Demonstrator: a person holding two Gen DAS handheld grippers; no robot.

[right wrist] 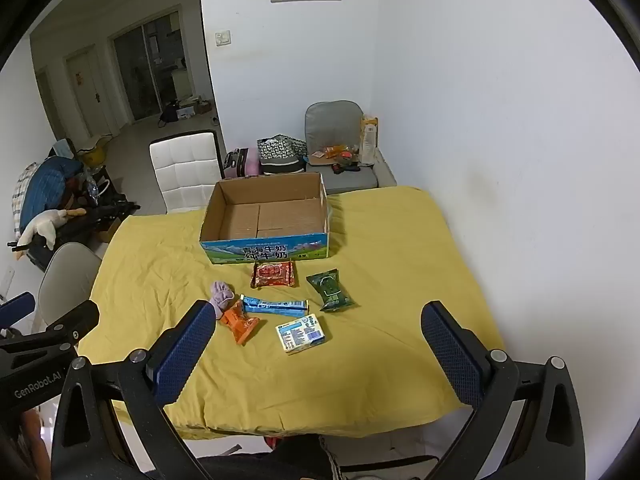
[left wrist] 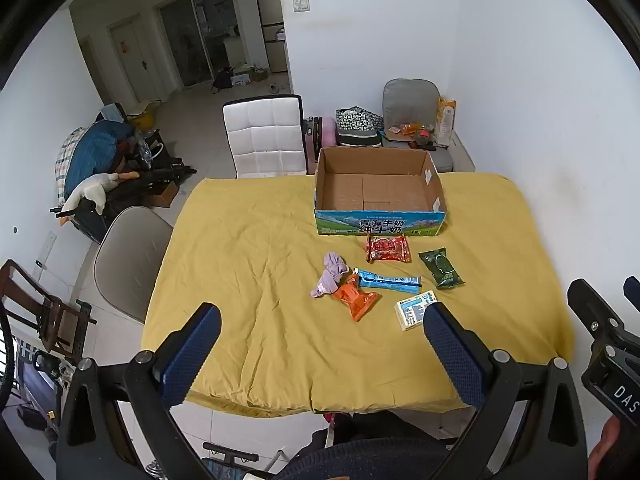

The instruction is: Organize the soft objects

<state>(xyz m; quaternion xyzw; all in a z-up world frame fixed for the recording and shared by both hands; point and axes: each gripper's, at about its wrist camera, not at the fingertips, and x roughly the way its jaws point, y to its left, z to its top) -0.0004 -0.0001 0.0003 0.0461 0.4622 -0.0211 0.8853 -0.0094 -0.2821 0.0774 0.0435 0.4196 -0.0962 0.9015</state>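
Note:
An open, empty cardboard box (left wrist: 378,192) (right wrist: 268,216) stands at the far side of a table under a yellow cloth (left wrist: 256,248) (right wrist: 380,264). In front of it lie a red packet (left wrist: 388,249) (right wrist: 273,275), a green packet (left wrist: 441,269) (right wrist: 330,290), a blue tube box (left wrist: 389,281) (right wrist: 276,306), an orange packet (left wrist: 355,296) (right wrist: 240,324), a lilac sock (left wrist: 330,274) (right wrist: 221,296) and a pale tissue pack (left wrist: 414,310) (right wrist: 301,333). My left gripper (left wrist: 322,318) and right gripper (right wrist: 318,316) are open and empty, above the table's near edge.
A white padded chair (left wrist: 264,136) (right wrist: 186,172) stands behind the table and a grey chair (left wrist: 128,260) (right wrist: 66,276) at its left. A grey seat (left wrist: 412,120) (right wrist: 336,140) with clutter sits by the white wall. Furniture and bags crowd the left side.

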